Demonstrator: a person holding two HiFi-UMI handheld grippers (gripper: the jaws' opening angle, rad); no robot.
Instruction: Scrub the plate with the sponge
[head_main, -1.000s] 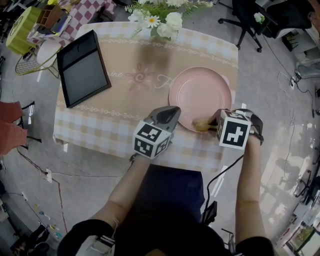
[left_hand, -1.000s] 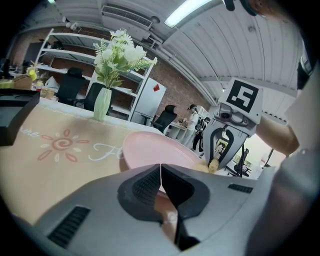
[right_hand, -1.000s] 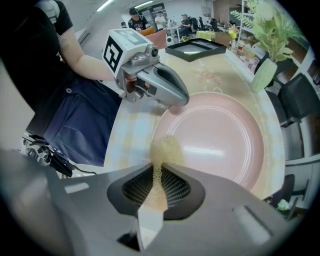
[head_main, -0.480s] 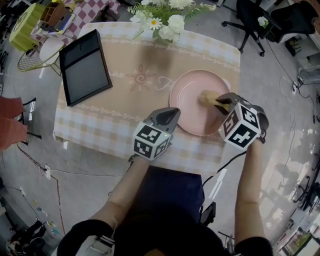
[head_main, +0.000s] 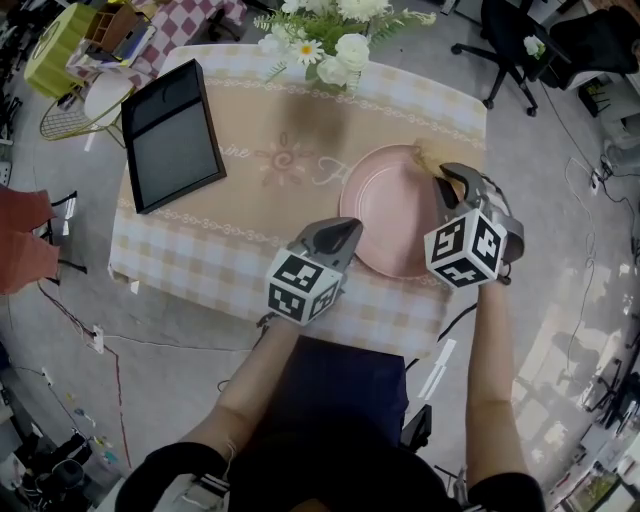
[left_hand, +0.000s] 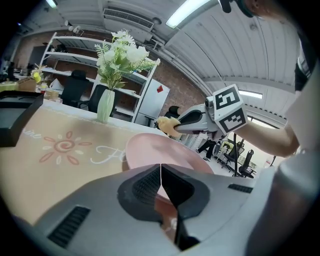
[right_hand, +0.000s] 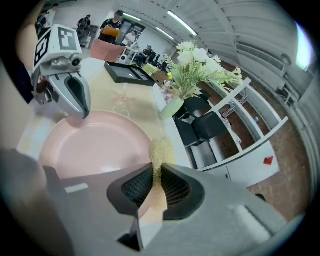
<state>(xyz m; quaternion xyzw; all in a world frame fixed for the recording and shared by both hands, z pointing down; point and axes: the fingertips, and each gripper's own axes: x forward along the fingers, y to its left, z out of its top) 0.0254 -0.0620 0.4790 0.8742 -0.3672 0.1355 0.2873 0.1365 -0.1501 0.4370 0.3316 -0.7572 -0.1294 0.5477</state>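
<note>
- Right gripper (head_main: 445, 172): jaws clamped tight on the sponge (right_hand: 159, 154), at the far right rim of the plate (head_main: 385, 215).
- Left gripper (head_main: 347, 229): jaws closed on plate's near left rim.

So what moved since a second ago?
The right gripper, shut on the sponge, swept it across the plate from the near rim to the far rim. The left gripper stayed at the plate's near-left edge. The plate, black tray and flowers stayed put.

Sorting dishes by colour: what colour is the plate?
Pale pink plate, clearest in the head view.
</note>
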